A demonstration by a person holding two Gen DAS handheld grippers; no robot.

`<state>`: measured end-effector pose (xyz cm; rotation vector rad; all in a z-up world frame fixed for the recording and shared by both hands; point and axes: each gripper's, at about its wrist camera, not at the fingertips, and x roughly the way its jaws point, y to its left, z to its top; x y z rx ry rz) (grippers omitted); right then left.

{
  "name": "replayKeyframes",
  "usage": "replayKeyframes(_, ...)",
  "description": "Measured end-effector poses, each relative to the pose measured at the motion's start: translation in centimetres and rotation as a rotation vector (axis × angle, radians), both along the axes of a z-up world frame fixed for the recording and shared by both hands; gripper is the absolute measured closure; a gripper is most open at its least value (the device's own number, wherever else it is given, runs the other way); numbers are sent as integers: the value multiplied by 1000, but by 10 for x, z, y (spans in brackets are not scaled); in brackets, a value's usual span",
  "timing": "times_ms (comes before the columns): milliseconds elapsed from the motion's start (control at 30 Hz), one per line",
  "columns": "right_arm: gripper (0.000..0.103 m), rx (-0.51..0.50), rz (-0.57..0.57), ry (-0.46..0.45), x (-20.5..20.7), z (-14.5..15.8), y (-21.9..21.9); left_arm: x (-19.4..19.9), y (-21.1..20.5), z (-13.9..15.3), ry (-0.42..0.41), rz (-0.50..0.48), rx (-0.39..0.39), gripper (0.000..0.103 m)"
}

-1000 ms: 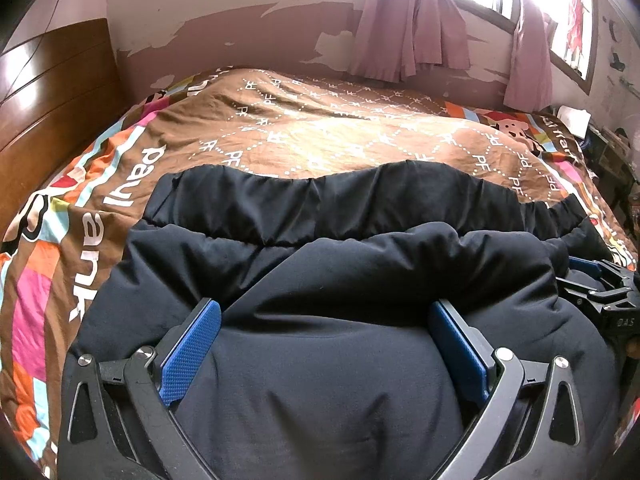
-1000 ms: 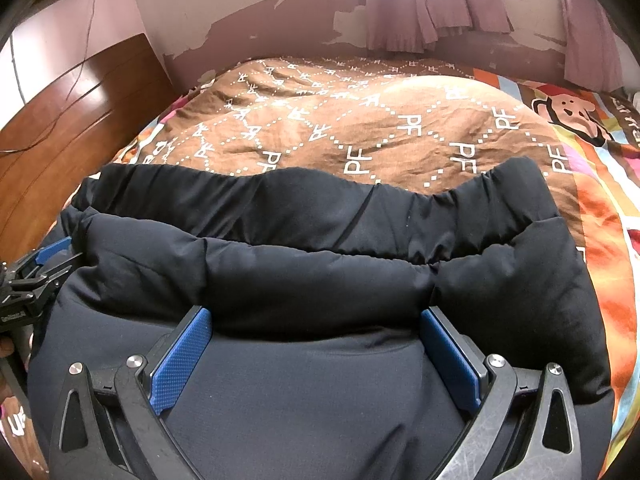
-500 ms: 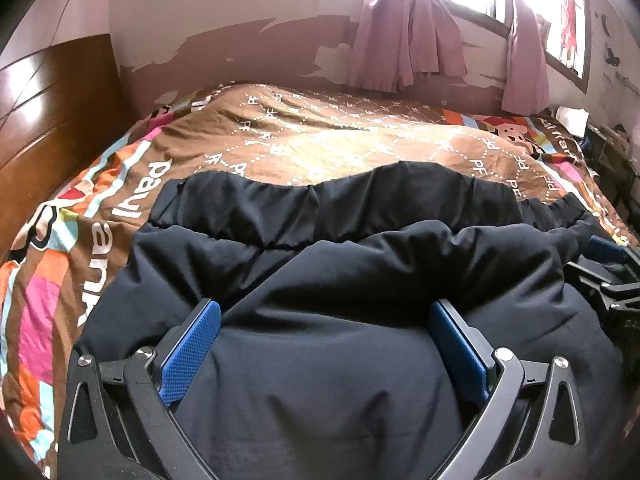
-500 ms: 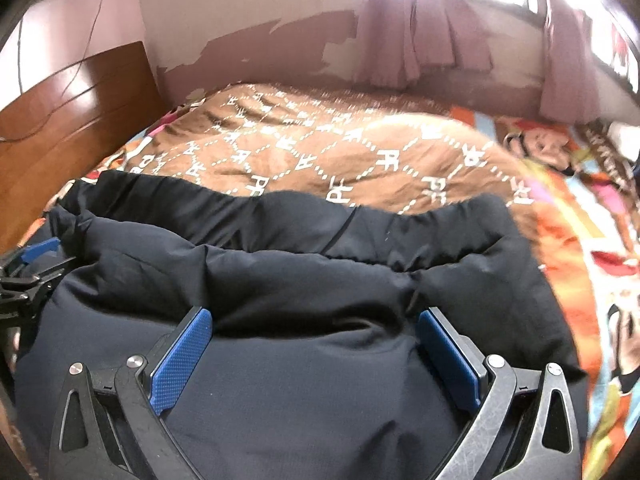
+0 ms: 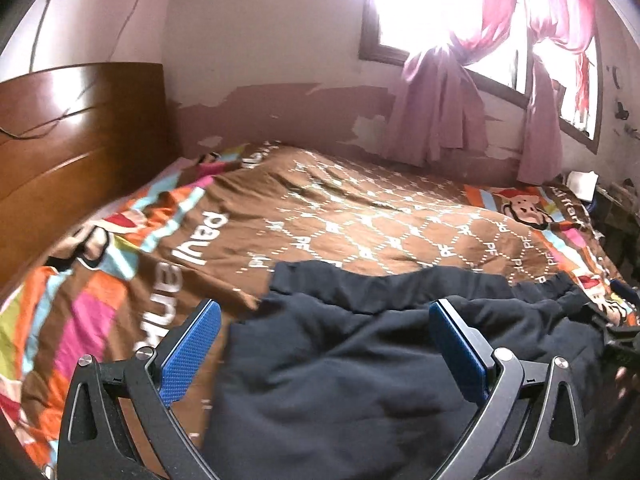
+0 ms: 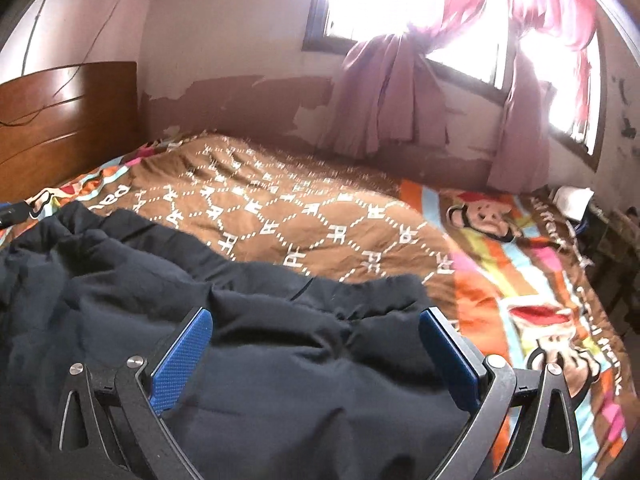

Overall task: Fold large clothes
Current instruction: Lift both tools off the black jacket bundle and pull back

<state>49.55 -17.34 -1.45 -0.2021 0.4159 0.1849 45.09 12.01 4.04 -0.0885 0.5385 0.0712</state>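
A large black padded garment (image 5: 360,360) lies folded in a bulky pile on the near part of the bed; it also fills the lower left of the right wrist view (image 6: 248,340). My left gripper (image 5: 324,340) is open and empty, over the garment's left edge, its left pad over the quilt. My right gripper (image 6: 316,344) is open and empty above the garment's right part. Neither touches the cloth as far as I can see.
The bed carries a brown and multicoloured quilt (image 5: 360,216). A wooden headboard (image 5: 72,140) stands at the left. A wall with peeling paint, a bright window and pink curtains (image 5: 440,112) are behind. Clutter sits at the far right (image 5: 616,208).
Both grippers have lifted and pulled back from the garment and tilted upward. The left one has shifted left, the right one right. Both stayed open.
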Motion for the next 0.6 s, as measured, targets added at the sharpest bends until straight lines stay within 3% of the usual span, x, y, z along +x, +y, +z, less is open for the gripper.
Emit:
replayKeyframes(200,0,-18,-10,-54,-11,11,-12,-16,23,-12,65,2,16,1)
replayKeyframes(333,0,-22,2,-54,-13,10,-23,-21,27,-32,131,18,80,1)
replayKeyframes(433,0,8,34,-1,-13,6,-41,-26,30,-47,178,21,137,1)
replayKeyframes(600,0,82,82,122,-4,-5,-86,-27,38,-65,233,-29,112,1)
